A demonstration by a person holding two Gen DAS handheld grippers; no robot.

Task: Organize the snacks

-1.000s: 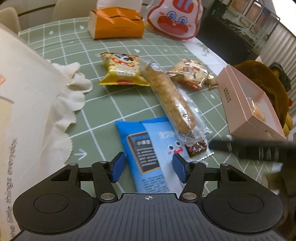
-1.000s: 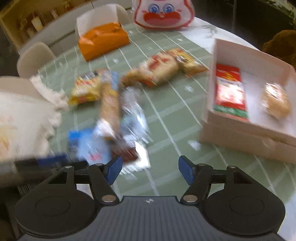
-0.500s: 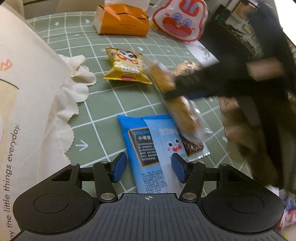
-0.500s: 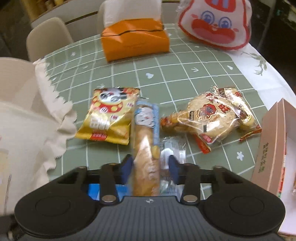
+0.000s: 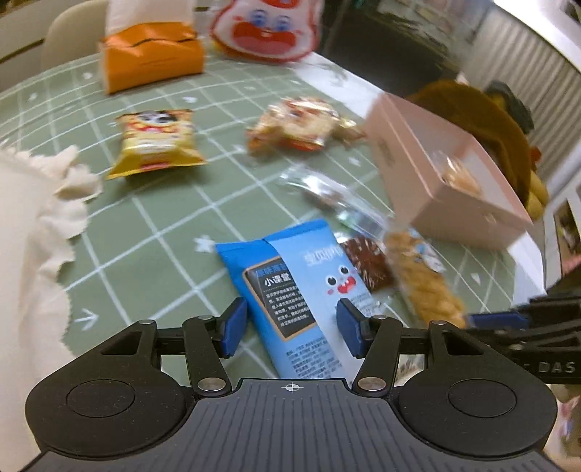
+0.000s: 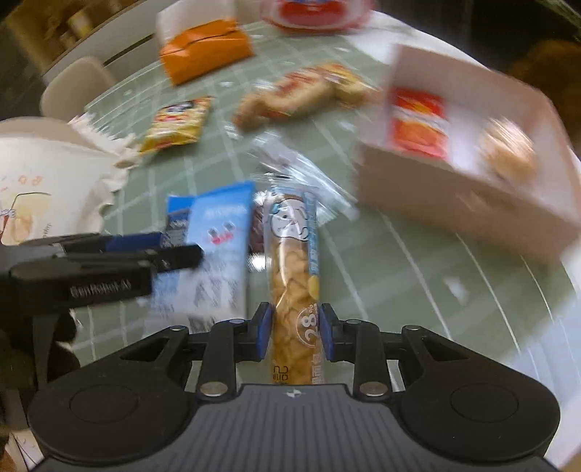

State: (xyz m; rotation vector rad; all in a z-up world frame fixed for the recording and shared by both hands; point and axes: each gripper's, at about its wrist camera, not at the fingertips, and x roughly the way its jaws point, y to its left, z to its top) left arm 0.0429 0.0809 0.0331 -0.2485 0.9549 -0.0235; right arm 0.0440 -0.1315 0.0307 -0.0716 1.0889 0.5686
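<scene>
Between the 2 blue pads of the right hand-held gripper (image 6: pixel 295 334) sits a long clear-wrapped packet of golden twisted biscuits (image 6: pixel 292 268), pinched at its near end, the jaws narrowed onto it after closing during the last moment. The packet runs straight out ahead of the pads, its far end with a cartoon face reaching toward crumpled clear wrappers (image 6: pixel 290 163) on the green grid-patterned table (image 6: pixel 417 276). Just left of it lies a flat blue foil snack pouch (image 6: pixel 214 232), and a small brown chocolate-coloured packet (image 6: pixel 257 228) peeks out between the 2. To the right stands an open pale pink cardboard box (image 6: pixel 454 203), blurred, holding a red packet (image 6: pixel 417 123) and a round golden pastry (image 6: pixel 508 152).

The left hand-held gripper (image 5: pixel 292 323) hangs with its jaws well apart, gripping nothing; the near end of the blue pouch lies on the table below the gap, closer to the right pad. From this view the biscuit packet slants to the right of the pouch, its lower end meeting the right hand-held gripper at the frame's right edge.

Farther back lie a yellow crisp bag (image 5: pixel 156 143), a heap of orange-printed clear biscuit packs (image 5: pixel 297 123), an orange tissue box (image 5: pixel 150 54) and a red-and-white rabbit-faced pouch (image 5: pixel 265 29). A cream frilled cloth bag (image 5: pixel 32 225) fills the left edge.
</scene>
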